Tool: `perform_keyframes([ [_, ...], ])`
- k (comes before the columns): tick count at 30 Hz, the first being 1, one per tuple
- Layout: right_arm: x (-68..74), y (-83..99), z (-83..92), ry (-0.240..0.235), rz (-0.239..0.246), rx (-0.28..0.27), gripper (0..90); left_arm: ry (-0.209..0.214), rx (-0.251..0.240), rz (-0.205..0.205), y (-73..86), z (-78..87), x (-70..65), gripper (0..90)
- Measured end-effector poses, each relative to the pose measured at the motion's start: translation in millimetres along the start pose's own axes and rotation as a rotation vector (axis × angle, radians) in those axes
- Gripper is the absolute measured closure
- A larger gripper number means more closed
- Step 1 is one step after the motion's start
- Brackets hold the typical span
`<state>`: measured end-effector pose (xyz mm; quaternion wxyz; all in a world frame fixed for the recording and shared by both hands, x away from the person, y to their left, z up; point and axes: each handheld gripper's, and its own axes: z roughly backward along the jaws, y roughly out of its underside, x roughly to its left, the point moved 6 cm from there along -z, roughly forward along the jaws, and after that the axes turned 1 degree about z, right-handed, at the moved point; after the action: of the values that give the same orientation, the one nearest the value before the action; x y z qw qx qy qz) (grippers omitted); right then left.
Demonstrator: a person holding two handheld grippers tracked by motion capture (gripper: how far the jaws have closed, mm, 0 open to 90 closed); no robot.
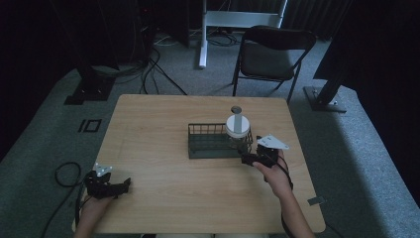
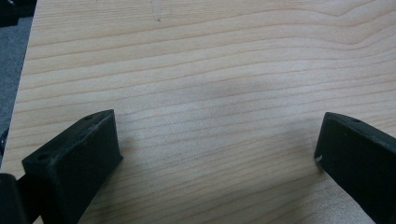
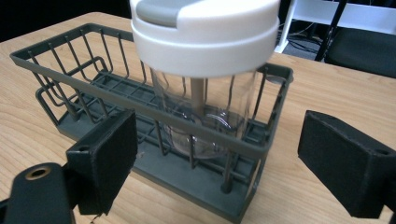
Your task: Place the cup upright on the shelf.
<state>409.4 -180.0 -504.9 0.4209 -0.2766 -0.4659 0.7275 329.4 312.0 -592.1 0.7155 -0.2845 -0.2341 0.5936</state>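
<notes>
Jar upright in basket.

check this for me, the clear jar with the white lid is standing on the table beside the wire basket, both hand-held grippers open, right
Not quite: the jar stands inside the wire basket, at one end, as the right gripper view shows. Both the left hand-held gripper and the right hand-held gripper are open.

Bare table before the left tool; basket blocks the right.
</notes>
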Motion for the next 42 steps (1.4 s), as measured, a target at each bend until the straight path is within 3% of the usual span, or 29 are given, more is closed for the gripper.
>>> perform_keyframes([
  [17,-5.8,39.9,3.8,-0.002,-0.021,0.059,12.0,0.0,0.0,0.0,0.0,0.0,0.0,0.1],
  [42,-20.7,76.9,10.4,0.024,-0.012,0.171,12.1,0.0,0.0,0.0,0.0,0.0,0.0,0.2],
])
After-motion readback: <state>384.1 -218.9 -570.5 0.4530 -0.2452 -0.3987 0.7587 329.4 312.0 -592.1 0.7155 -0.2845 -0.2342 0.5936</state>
